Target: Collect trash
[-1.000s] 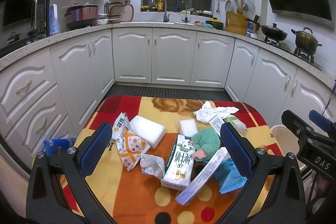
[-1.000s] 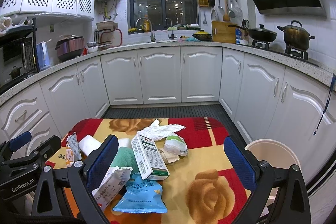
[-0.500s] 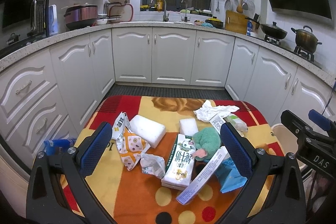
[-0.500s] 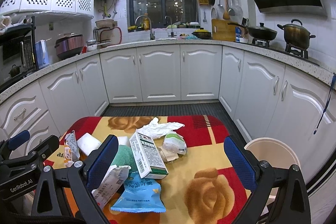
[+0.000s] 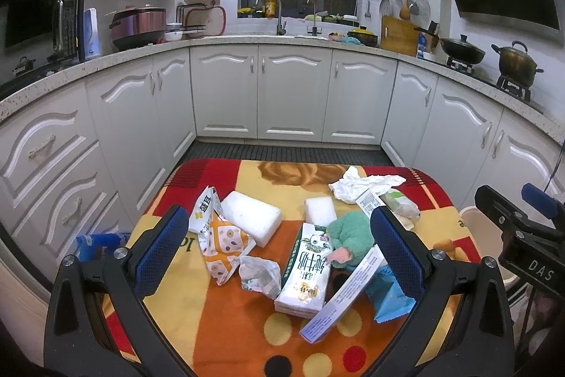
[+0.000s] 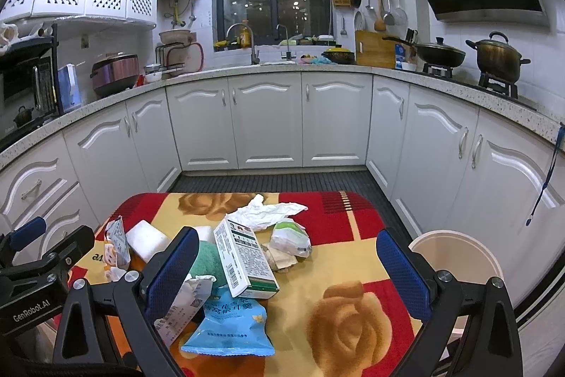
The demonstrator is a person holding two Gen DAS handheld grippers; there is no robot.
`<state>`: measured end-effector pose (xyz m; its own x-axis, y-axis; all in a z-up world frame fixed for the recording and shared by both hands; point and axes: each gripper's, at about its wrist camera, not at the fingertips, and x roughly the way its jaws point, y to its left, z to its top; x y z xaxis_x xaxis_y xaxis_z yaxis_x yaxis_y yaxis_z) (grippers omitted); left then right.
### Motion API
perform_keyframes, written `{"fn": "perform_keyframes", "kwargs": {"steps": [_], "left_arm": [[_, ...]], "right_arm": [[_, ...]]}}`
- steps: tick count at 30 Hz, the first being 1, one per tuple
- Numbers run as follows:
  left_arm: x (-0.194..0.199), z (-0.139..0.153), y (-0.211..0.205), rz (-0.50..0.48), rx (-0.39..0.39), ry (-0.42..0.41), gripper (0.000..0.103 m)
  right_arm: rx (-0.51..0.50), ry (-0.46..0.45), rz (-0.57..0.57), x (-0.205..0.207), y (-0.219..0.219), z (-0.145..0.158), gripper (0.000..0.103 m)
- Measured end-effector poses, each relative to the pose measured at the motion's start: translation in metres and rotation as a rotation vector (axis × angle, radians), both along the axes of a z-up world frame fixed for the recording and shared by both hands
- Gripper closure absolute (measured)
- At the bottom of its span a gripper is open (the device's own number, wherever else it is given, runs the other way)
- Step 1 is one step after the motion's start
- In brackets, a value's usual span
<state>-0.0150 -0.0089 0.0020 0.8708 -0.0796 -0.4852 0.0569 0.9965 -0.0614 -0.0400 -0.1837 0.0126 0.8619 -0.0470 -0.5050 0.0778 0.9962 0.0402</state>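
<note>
Trash lies on a table with a red, orange and yellow cloth (image 5: 226,334). In the left wrist view I see an orange spotted wrapper (image 5: 220,244), a white foam block (image 5: 252,216), a crumpled clear wrapper (image 5: 259,274), a white-green tissue pack (image 5: 305,274), a green plush toy (image 5: 349,235) and crumpled white paper (image 5: 360,186). My left gripper (image 5: 280,253) is open above them, holding nothing. In the right wrist view a white-green box (image 6: 245,258) leans over a blue snack bag (image 6: 231,324). My right gripper (image 6: 287,267) is open and empty above the table.
A beige bin (image 6: 459,257) stands on the floor right of the table. White kitchen cabinets (image 6: 268,122) curve around behind it. A dark floor mat (image 6: 279,181) lies beyond the table's far edge. The other gripper shows at each view's side edge.
The right gripper has drifted slightly back and up, so the box and blue bag sit a little lower in its view. The left gripper is nearly still.
</note>
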Motion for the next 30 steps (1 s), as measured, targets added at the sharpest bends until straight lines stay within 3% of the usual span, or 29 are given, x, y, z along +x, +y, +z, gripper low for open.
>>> {"fn": "perform_keyframes", "kwargs": {"steps": [30], "left_arm": [[0.012, -0.018, 0.008, 0.012, 0.006, 0.084, 0.0]], "right_arm": [[0.034, 0.097, 0.008, 0.012, -0.009, -0.02, 0.002]]}}
